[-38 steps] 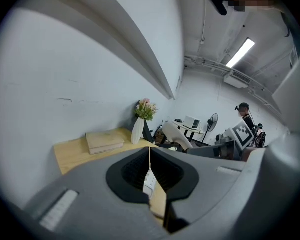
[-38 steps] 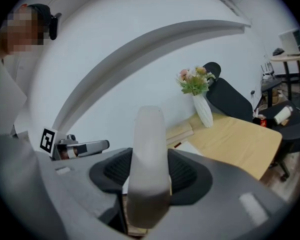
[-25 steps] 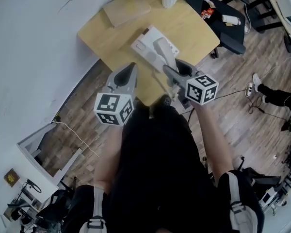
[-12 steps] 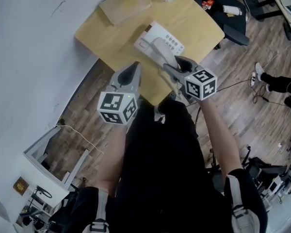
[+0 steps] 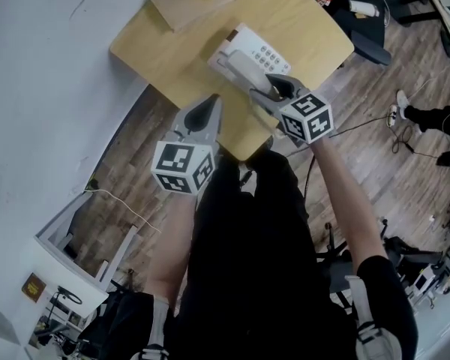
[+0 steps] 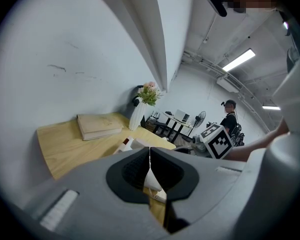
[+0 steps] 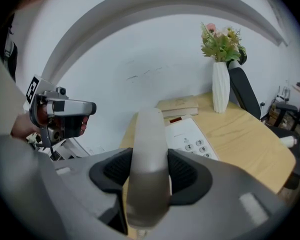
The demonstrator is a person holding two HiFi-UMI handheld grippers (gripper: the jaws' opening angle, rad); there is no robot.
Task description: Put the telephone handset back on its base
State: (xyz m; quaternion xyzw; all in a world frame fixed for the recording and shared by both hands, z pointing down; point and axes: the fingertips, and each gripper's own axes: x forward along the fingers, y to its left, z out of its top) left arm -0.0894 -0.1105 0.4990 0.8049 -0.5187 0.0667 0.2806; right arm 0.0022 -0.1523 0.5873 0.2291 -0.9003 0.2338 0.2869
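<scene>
The right claw grips the handset around its middle, holding it lengthwise just above the base, probably so it can settle into the cradle (keypad to its right). The left claw, closed on nothing, hovers at the near edge of the bench. A book and a vase sit at the far side, and nothing blocks the cradle.

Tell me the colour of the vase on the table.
The vase is white, clearest in the right gripper view.
</scene>
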